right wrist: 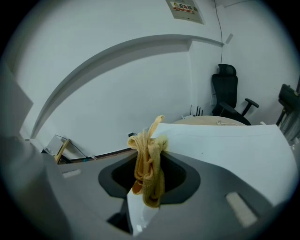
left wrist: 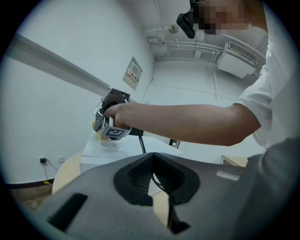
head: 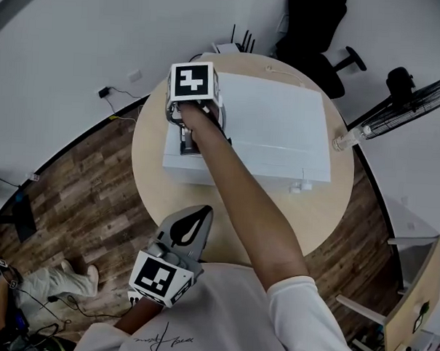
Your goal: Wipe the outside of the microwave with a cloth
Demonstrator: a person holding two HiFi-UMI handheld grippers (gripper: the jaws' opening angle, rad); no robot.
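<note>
A white microwave [head: 280, 130] stands on a round wooden table [head: 150, 183]. My right gripper [head: 187, 133] is at the microwave's far left corner, under its marker cube. It is shut on a bunched yellow cloth [right wrist: 149, 164], which presses against the microwave's white edge [right wrist: 225, 150]. From the left gripper view the right gripper [left wrist: 110, 122] and a bit of the yellow cloth [left wrist: 101, 136] rest on the microwave top [left wrist: 122, 150]. My left gripper [head: 196, 219] hangs low by the table's near edge, jaws together and holding nothing [left wrist: 152, 185].
A standing fan [head: 420, 100] is at the right and a black office chair [head: 314, 30] behind the table. A router [head: 236, 44] sits at the table's far edge. A small white piece [head: 299, 186] lies before the microwave. A person sits on the floor at the lower left.
</note>
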